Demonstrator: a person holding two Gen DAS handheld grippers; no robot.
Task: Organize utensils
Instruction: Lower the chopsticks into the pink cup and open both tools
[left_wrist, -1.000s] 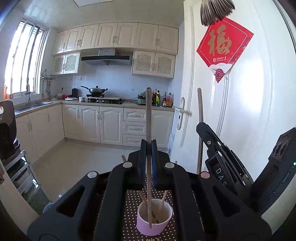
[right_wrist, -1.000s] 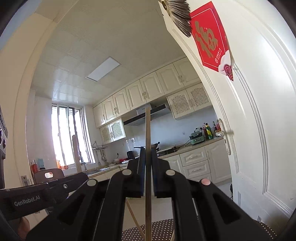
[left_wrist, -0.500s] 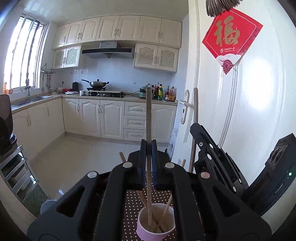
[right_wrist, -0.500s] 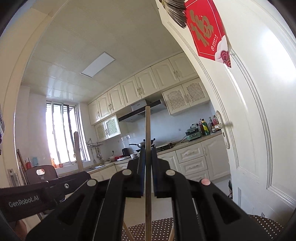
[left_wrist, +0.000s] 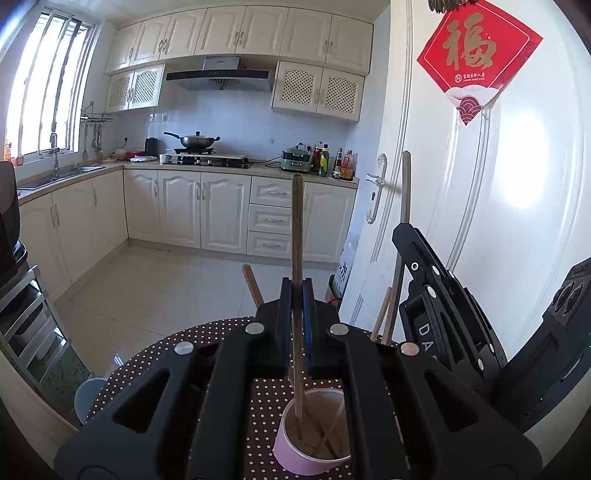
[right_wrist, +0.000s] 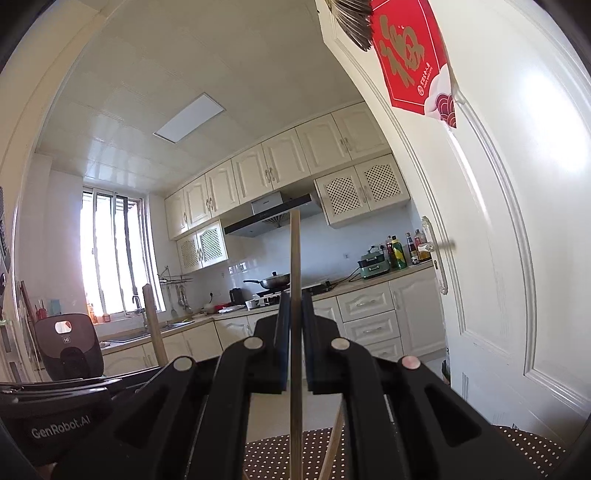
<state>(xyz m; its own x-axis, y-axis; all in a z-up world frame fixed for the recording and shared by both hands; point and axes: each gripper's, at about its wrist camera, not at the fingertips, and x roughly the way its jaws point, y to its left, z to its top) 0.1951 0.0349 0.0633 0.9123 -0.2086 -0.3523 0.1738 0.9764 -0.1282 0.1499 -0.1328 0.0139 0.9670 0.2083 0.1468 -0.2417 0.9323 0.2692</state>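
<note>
- Left tongs (left_wrist: 296, 325) pressed together, pinching a dark wooden chopstick (left_wrist: 296, 229) near its middle; stick upright, upper end rising well above the tips, lower end inside the pink cup (left_wrist: 314, 432).
- Pink cup directly below and just behind the left tongs' tips, standing on the table (left_wrist: 147, 362) with a brown, white-dotted cloth; several paler chopsticks (left_wrist: 334, 430) leaning inside, crossing at the bottom.
- One pale stick end (left_wrist: 252, 284) poking up just left of the left tongs, two more (left_wrist: 382, 314) just right of them.
- Right tongs (right_wrist: 294, 343) pressed together too, pinching a lighter wooden chopstick (right_wrist: 295, 266), upright, top end high above the tips, lower part running down past the frame's bottom edge over the dotted table (right_wrist: 524, 454).
- Same right tongs (left_wrist: 436, 295) seen just to the right of the left tongs, with its chopstick (left_wrist: 405, 184) standing up above it; lower end hidden, so cannot tell whether over the cup or beside it.
- Left tool's body (right_wrist: 55, 417) low at the left of the right tongs, its stick (right_wrist: 153, 325) rising beside it.
- Ahead of both tongs, well apart: cream kitchen cabinets (left_wrist: 184, 210), wok (left_wrist: 195, 140) on the stove, bottles (left_wrist: 332, 162) on the far worktop.
- Right of both tongs: white door (left_wrist: 498, 221) with a red paper diamond (left_wrist: 476, 59).
</note>
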